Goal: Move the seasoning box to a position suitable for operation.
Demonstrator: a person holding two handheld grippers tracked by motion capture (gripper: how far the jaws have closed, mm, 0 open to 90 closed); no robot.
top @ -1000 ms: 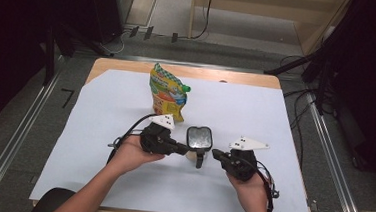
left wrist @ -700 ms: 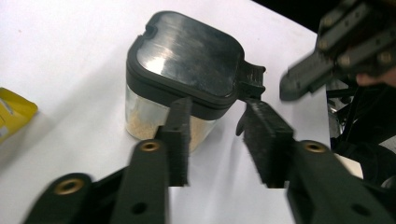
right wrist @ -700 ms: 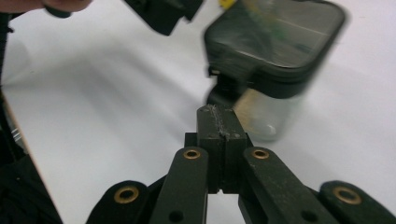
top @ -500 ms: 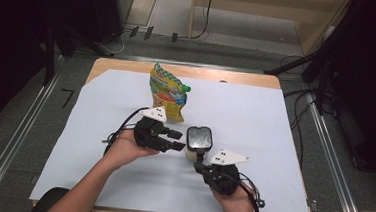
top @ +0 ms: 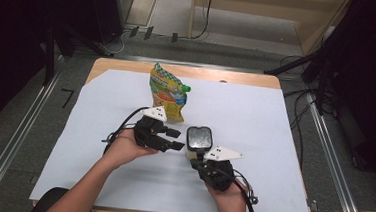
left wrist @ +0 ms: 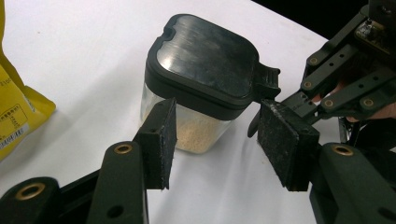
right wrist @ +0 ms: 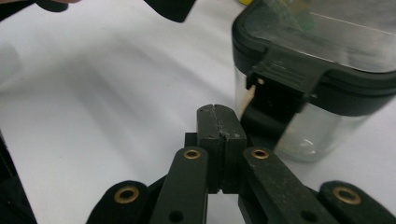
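Note:
A clear jar (top: pixel 200 138) with a black lid and pale granules inside stands mid-table. In the left gripper view the jar (left wrist: pixel 201 79) sits just beyond my left gripper (left wrist: pixel 224 140). Its jaws have just been opening and stand open, with nothing between the pads. From above, the left gripper (top: pixel 176 139) is at the jar's left. My right gripper (top: pixel 198 158) points at the jar's near side. The right gripper (right wrist: pixel 219 126) is shut, empty, close below the lid's tab (right wrist: pixel 285 77). A yellow pouch (top: pixel 167 92) with a green cap stands behind.
White paper (top: pixel 275 122) covers the wooden table, with bare sheet to the right and left of the hands. The right gripper (left wrist: pixel 345 79) shows at the upper right of the left gripper view. Dark equipment and cables surround the table.
The left gripper's jaws went from shut to open beside the jar. The right hand moved from the jar's right side to its near side and came closer to it.

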